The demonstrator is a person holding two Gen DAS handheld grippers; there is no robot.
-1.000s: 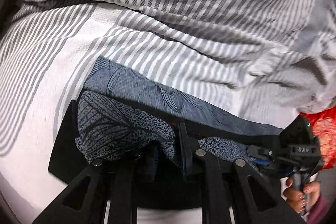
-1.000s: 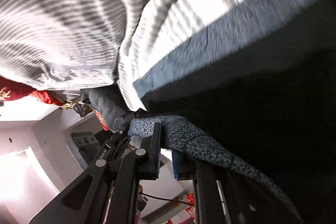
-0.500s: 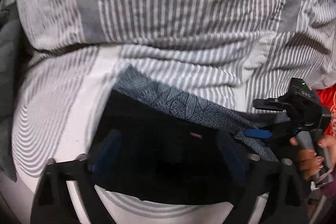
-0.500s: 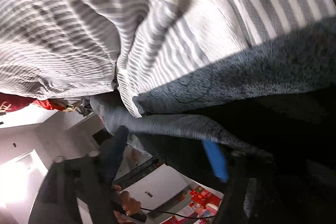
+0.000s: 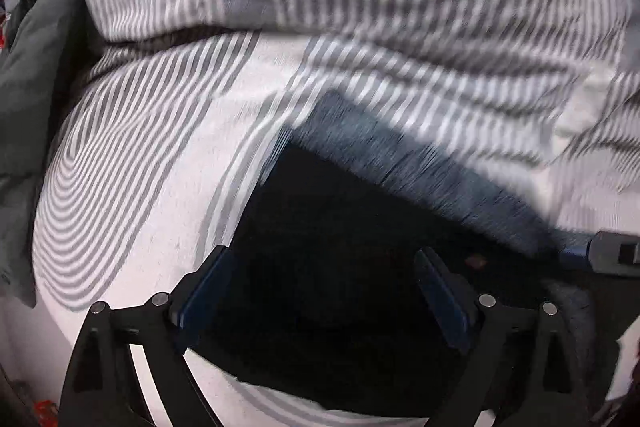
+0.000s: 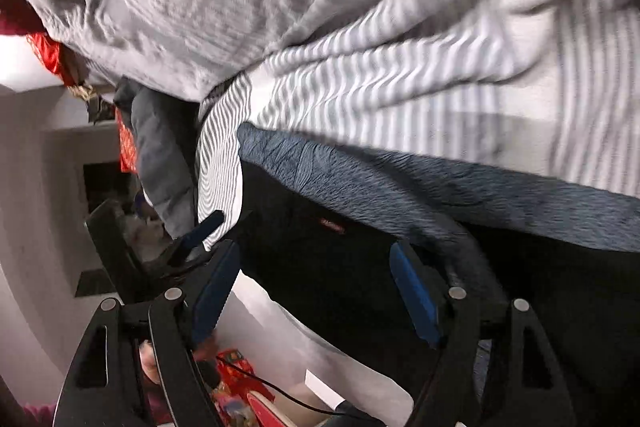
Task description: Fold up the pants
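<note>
Pants (image 5: 352, 267) lie folded flat on striped bed cover (image 5: 160, 155), dark side up, blue patterned strip along far edge

Left gripper (image 5: 320, 291) wide apart above pants, nothing between pads

Right gripper (image 6: 316, 291) also apart, holds nothing

Risks:
- patterned fold (image 6: 472, 255) sits right beside right finger; could snag, get dragged, undo fold
- soft bumpy bed cover may let pile slump
- blurry view, edges may not line up

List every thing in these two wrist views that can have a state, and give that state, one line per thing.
pants: folded, lying flat on the bedding, patterned layer showing along the far edge.
left gripper: open, empty, over the pants.
right gripper: open, nothing pinched.
striped bedding: rumpled, bunched beyond the pants.
</note>
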